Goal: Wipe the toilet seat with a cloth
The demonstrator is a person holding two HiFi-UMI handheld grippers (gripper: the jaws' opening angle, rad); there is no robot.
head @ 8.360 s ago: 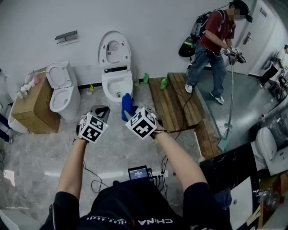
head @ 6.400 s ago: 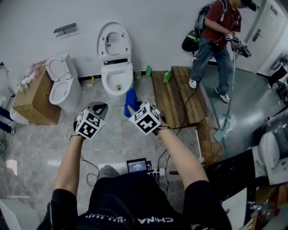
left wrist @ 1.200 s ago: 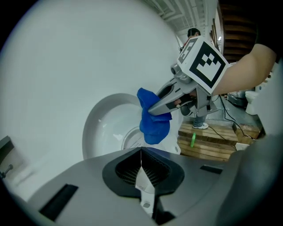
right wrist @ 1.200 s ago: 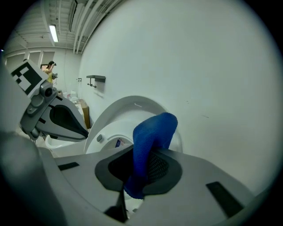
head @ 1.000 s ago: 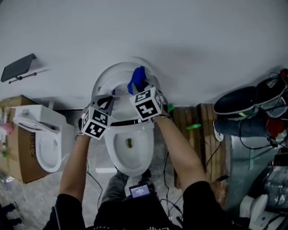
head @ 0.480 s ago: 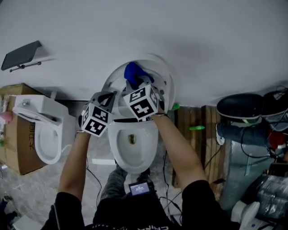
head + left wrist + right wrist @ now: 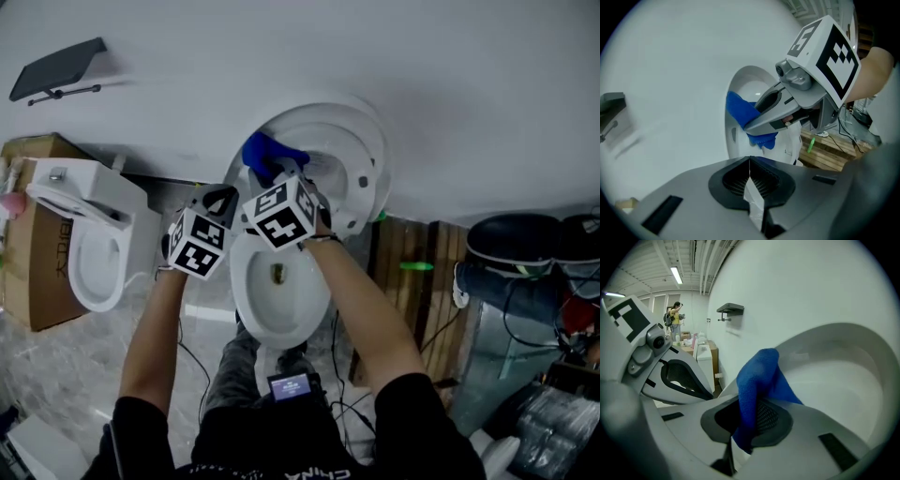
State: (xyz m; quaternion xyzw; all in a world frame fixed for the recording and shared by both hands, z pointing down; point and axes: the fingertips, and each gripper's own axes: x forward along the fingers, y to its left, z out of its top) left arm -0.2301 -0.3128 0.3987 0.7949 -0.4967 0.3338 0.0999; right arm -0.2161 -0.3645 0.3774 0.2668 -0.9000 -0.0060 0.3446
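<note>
Toilets (image 7: 281,305) two; one cloth (image 7: 757,376) pinched in right tool (image 7: 746,423).

White wall (image 7: 450,56), marbled grey floor (image 7: 84,375), wooden planks (image 7: 441,309), cardboard box (image 7: 21,267) at left

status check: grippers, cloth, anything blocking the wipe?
Right gripper shut on blue cloth. Cloth at the rim of the raised toilet seat. Left gripper shut, empty, alongside. Nothing seen in the way.
</note>
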